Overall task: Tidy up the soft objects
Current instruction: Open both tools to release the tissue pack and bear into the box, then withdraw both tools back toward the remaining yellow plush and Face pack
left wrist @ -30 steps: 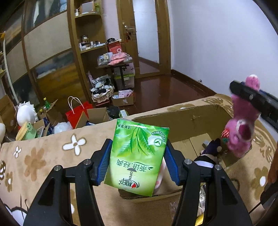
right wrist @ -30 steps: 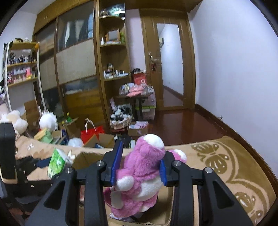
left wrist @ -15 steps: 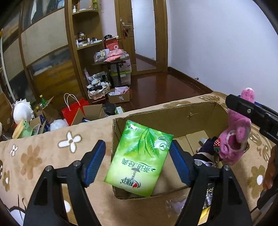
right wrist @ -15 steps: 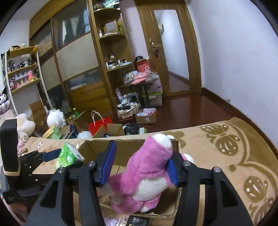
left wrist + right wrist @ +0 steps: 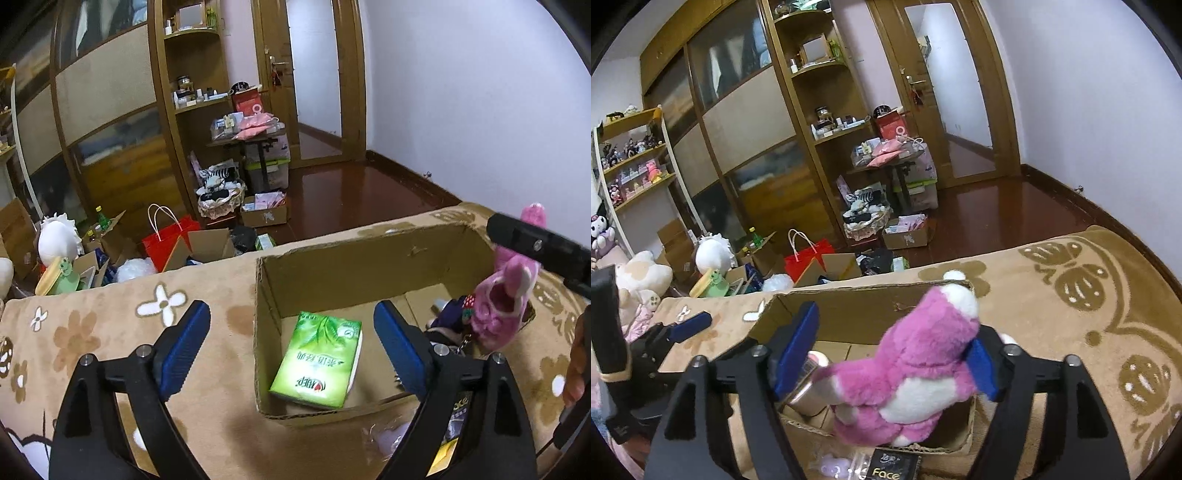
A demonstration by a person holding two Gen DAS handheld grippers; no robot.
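Tissue pack [image 5: 317, 363]: flat in cardboard box [image 5: 354, 266], 6 o'clock corner
Left gripper [image 5: 291, 345]: wide, empty
Right gripper [image 5: 892, 363]: spread, pink plush [image 5: 916, 369] leaning on its 3 o'clock finger

A red paper bag [image 5: 168, 242] with white handles stands on the floor beside open brown cartons [image 5: 210, 247]. Behind them a wicker basket [image 5: 221, 199] holds folded clothes, near a small table [image 5: 255, 136] piled with pink items. Tall wooden shelving [image 5: 827, 122] lines the wall next to a wooden door [image 5: 955, 92]. A white plush [image 5: 711, 253] sits at left below a shelf of figurines [image 5: 631, 162].
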